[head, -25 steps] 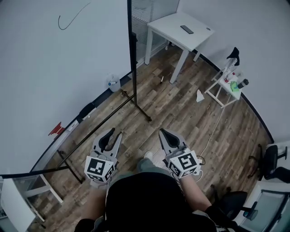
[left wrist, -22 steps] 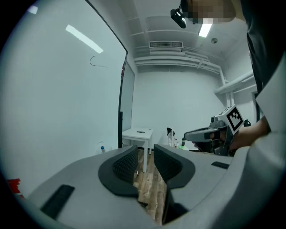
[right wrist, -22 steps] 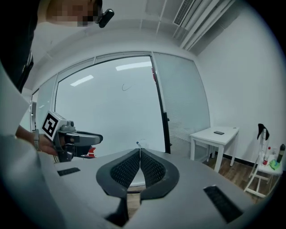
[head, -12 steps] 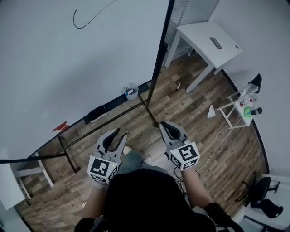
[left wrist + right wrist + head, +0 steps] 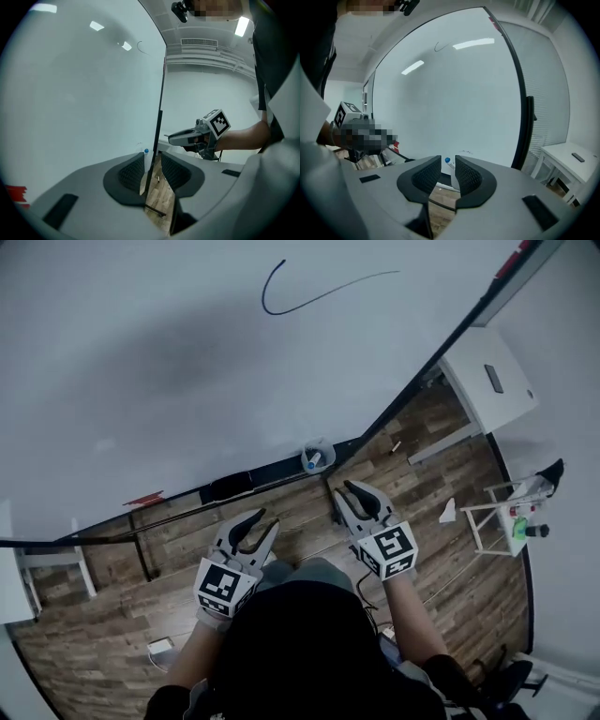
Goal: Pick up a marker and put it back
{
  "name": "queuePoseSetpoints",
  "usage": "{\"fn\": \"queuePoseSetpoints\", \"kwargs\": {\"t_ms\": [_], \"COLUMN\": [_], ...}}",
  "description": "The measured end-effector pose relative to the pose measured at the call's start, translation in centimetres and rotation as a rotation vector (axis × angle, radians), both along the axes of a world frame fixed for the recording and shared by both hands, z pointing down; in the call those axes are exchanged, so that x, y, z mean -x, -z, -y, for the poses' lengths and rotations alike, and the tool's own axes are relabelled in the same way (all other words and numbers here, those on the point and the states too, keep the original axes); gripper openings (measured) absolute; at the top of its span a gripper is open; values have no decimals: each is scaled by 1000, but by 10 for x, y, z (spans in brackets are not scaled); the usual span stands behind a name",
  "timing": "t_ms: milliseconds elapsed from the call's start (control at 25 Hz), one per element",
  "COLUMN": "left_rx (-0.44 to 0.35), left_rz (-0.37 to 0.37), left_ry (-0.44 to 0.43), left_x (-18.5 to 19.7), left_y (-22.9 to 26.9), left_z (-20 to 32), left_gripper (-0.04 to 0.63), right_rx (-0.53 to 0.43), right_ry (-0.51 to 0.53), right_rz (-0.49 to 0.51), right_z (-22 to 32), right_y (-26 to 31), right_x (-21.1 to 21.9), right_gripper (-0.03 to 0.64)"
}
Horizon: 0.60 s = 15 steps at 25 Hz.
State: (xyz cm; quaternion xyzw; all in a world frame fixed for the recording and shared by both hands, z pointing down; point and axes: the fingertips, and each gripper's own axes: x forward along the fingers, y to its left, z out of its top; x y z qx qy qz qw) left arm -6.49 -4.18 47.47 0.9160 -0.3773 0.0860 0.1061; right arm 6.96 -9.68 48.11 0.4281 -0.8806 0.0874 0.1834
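A blue-capped marker (image 5: 313,460) stands in a clear cup (image 5: 317,454) fixed at the whiteboard's lower edge. My right gripper (image 5: 362,491) hovers just below and right of the cup. Its jaws are opening, with a narrow gap and nothing between them. In the right gripper view the marker (image 5: 448,162) shows beyond the gap of the right gripper (image 5: 447,174). My left gripper (image 5: 259,521) is open and empty, further left of the cup. The left gripper view looks past the left gripper (image 5: 152,171) to the marker (image 5: 146,151) and the right gripper (image 5: 185,137).
The whiteboard (image 5: 187,371) carries one drawn black curve (image 5: 309,296). On its ledge lie a black eraser (image 5: 231,487) and a red item (image 5: 144,498). A white table (image 5: 489,382) and a small stand with bottles (image 5: 518,518) are at the right on the wooden floor.
The head view has swung up to the whiteboard, and both grippers now sit close under its ledge near the cup. The right jaws, shut before, now show a small gap.
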Motion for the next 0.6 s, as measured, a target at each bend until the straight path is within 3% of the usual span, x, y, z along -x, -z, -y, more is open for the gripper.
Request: {"fn": "queuePoseSetpoints", "kwargs": {"t_ms": [240,400,600], "left_rx": [27,29,26], "left_rz": [12,8,1], "left_ry": [113,215,305], "left_x": [11,17,15], "left_y": [-2,-2,-2], "left_z": [17,23,23], "left_gripper": [126,127,126], "right_rx": [38,79,45], "right_ry": [133,258,353], "right_rz": [-30,-106,-170], "right_z": [32,41,55], "right_y": [-12,-31,-42], "right_x": [24,40,50], "right_gripper": [157,201,204]}}
